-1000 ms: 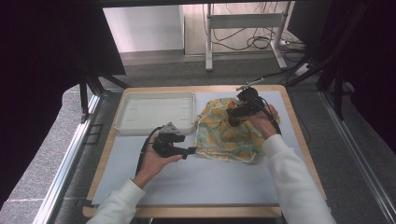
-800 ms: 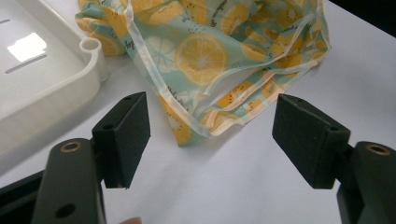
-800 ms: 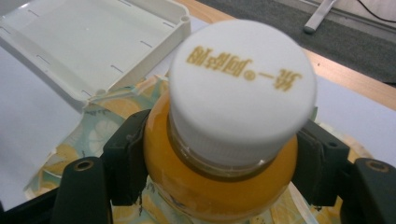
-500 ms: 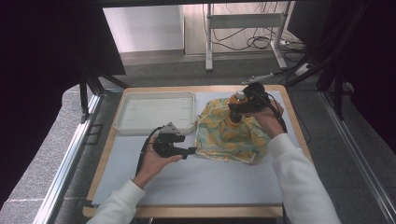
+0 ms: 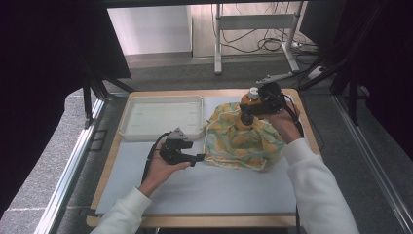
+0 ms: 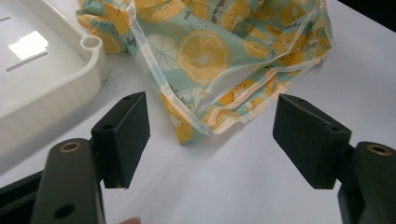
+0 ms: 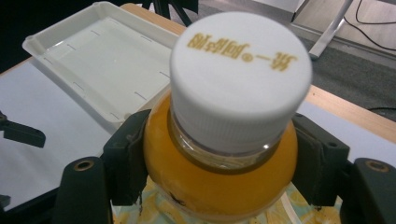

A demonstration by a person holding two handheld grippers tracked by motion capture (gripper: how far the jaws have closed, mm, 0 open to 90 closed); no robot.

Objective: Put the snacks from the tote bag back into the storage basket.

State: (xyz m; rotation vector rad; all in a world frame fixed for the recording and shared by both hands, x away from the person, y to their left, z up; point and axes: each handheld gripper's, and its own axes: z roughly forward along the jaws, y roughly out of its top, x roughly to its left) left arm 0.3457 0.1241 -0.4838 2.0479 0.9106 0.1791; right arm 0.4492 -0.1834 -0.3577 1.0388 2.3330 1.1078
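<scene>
A bottle of orange juice point(image 5: 248, 105) with a white cap point(image 7: 240, 70) rises out of a lemon-patterned cloth bag point(image 5: 241, 139) at the back right of the table. My right gripper point(image 5: 253, 107) is shut on the bottle's shoulder point(image 7: 219, 172), one pad on each side. My left gripper point(image 5: 197, 158) stands open on the white mat, its pads point(image 6: 128, 135) spread just short of the bag's near corner point(image 6: 196, 126) and touching nothing.
A white plastic tray point(image 5: 160, 117) sits at the back left, its rounded corner point(image 6: 91, 46) close beside the bag. The white mat point(image 5: 209, 190) covers the wooden table. A desk frame and cables point(image 5: 258, 39) stand on the floor beyond.
My right gripper has lifted the bottle up and away toward the back of the table, out of the bag's mouth. The left gripper has stayed put.
</scene>
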